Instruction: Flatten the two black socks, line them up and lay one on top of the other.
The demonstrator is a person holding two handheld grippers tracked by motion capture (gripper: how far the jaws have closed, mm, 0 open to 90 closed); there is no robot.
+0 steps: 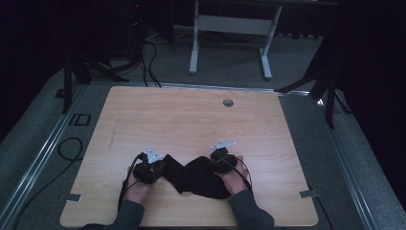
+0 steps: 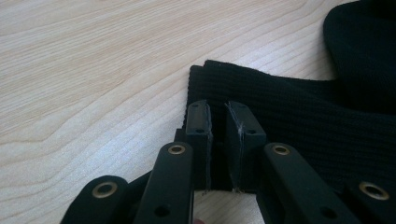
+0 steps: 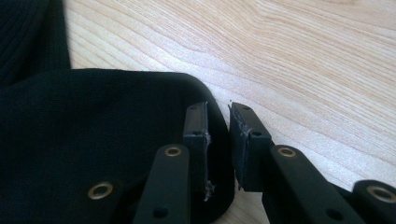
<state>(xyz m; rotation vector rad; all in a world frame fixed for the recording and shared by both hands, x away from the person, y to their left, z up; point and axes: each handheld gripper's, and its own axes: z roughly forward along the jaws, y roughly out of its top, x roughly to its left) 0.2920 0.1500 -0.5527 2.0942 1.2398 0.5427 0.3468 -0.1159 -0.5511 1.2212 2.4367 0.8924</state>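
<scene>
Nearest, the person's sleeves came in from the bottom edge of the high view, each hand wrapped around a gripper low over the counter [image 1: 201, 115]. The left gripper [image 1: 152, 168] sat at one end of a black cloth [image 1: 198, 177], the right gripper [image 1: 221, 162] at the other, the hands angled inward toward each other.

In the left gripper view the jaws stood close with a narrow gap, straddling the ribbed edge of the cloth [image 2: 280, 107]; whether they pinched it could not be told. In the right gripper view the jaws were slightly spread, the rounded hem [image 3: 205, 93] lying between them, not yet clamped.

To do the grasp well, each hem should probably be seated deep between the pads before closing, so that both layers are caught and the cloth lifts evenly.

Farther off, the counter lay bare up to a round grommet [image 1: 228, 102].
</scene>
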